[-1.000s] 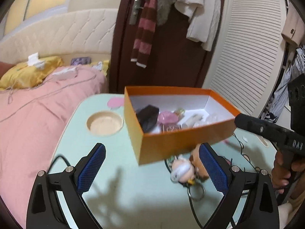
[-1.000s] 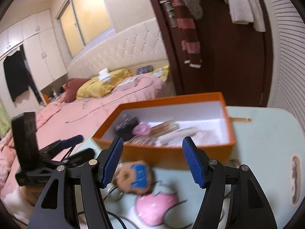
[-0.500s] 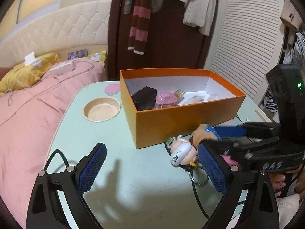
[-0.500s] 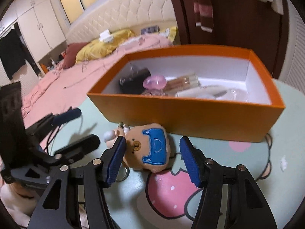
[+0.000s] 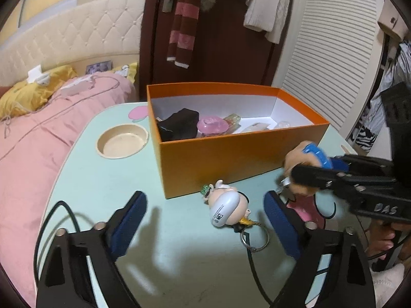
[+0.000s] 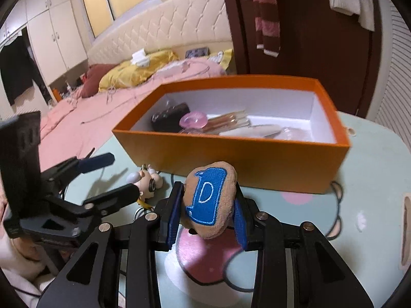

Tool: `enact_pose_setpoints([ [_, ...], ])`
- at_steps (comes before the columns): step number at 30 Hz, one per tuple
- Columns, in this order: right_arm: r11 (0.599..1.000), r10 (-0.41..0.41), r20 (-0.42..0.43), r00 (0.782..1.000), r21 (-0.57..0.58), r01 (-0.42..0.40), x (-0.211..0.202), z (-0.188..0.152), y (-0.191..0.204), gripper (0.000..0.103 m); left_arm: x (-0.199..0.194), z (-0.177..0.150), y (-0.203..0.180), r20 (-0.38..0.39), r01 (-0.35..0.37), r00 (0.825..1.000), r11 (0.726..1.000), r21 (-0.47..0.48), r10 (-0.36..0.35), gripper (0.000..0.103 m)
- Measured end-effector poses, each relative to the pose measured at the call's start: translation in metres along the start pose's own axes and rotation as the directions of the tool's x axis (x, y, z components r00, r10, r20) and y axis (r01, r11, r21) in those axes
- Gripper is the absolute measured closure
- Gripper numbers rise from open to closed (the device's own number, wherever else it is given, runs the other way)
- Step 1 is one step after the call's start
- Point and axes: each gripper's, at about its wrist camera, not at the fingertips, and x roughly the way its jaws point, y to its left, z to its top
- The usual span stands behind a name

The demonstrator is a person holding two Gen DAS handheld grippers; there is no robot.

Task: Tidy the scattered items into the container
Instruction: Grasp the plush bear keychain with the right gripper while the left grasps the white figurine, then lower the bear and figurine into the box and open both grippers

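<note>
Right gripper (image 6: 208, 206) fingers clamp brown plush keychain (image 6: 209, 201) just before orange box (image 6: 239, 159). Left gripper (image 5: 205, 220) fingers wide, figure keychain (image 5: 226, 209) between them, near box.

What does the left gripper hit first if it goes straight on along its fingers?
Probably the near corner of the orange box. The left gripper is open, pointing at that corner. The figure keychain lies right of centre between the fingers and might be clipped first; depth is unclear.

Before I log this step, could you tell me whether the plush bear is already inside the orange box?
No, the plush bear sits clamped in the right gripper, outside the orange box.
</note>
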Motion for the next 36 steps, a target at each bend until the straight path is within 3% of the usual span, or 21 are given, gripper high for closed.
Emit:
enact_pose_setpoints([
  [3, 1.000, 0.007, 0.018, 1.000, 0.003, -0.007, -0.007, 0.001, -0.002, 0.066, 0.007, 0.000, -0.004, -0.030, -0.014, 0.999, 1.000, 0.005, 0.015, 0.015],
  [9, 0.999, 0.041, 0.000, 0.999, 0.030, -0.041, -0.003, -0.001, -0.008, 0.065, 0.020, 0.002, -0.008, -0.087, -0.050, 0.995, 0.998, 0.027, 0.052, 0.030],
  [13, 0.998, 0.045, 0.000, 0.999, 0.039, -0.045, -0.003, -0.002, -0.009, 0.065, 0.017, 0.000, -0.008, -0.075, -0.043, 0.996, 0.998, 0.040, 0.046, 0.062],
  [20, 0.998, 0.037, 0.009, 0.999, 0.040, -0.037, -0.007, -0.002, -0.007, 0.065, 0.010, -0.004, -0.007, -0.071, -0.004, 0.997, 0.999, 0.052, 0.007, 0.062],
  [24, 0.999, 0.033, 0.015, 0.999, 0.039, -0.034, -0.011, -0.003, -0.007, 0.065, -0.004, -0.001, -0.003, -0.021, 0.001, 1.000, 0.999, 0.034, 0.000, 0.062],
  [26, 0.999, 0.034, 0.027, 0.999, 0.037, -0.035, -0.015, -0.003, -0.008, 0.065, -0.012, 0.004, 0.000, 0.003, 0.004, 1.000, 1.000, 0.020, -0.004, 0.071],
  [36, 0.999, 0.044, 0.123, 0.991, 0.013, -0.046, -0.036, 0.014, -0.012, 0.065, -0.030, 0.029, 0.007, 0.080, 0.033, 0.996, 0.999, -0.005, -0.033, 0.071],
])
